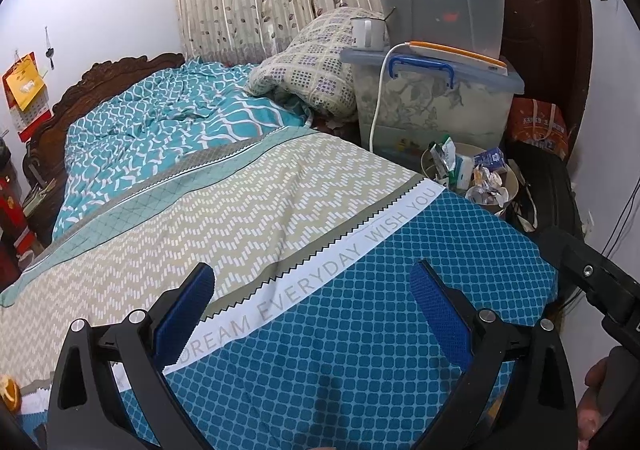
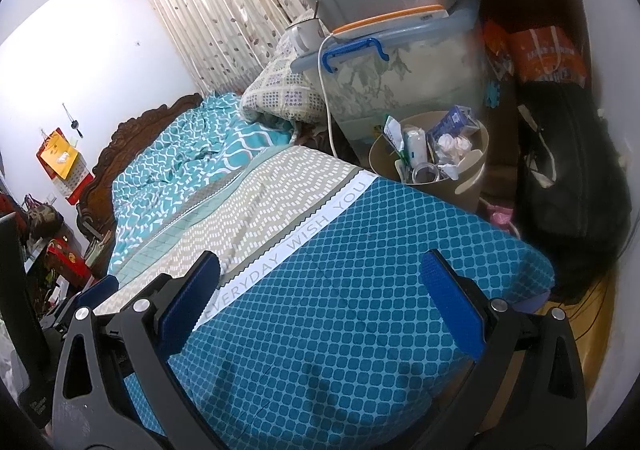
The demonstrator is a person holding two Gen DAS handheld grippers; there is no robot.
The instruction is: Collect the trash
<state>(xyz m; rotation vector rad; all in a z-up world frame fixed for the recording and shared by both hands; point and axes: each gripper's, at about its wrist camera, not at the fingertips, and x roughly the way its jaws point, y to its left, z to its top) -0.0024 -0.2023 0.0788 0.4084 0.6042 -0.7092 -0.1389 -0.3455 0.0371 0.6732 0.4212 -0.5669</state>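
Note:
A beige waste bin (image 2: 470, 173) stands on the floor beside the far right edge of the bed, stuffed with wrappers, crumpled tissue and a blue carton; the left wrist view shows the bin (image 1: 512, 185) too. My left gripper (image 1: 316, 282) hovers open over the blue patterned bedspread (image 1: 360, 330), holding nothing. My right gripper (image 2: 324, 270) is also open and empty above the same bedspread (image 2: 340, 330), nearer the bed's foot corner. The right gripper's black body (image 1: 592, 282) shows at the right edge of the left wrist view. I see no loose trash on the bed.
Stacked plastic storage boxes (image 2: 400, 61) with a white cable and a mug (image 1: 366, 33) stand behind the bin. A folded quilt (image 1: 308, 73), a black bag (image 2: 568, 189) and an orange gift bag (image 2: 552, 53) crowd that side. A carved headboard (image 1: 112, 77) and curtain lie beyond.

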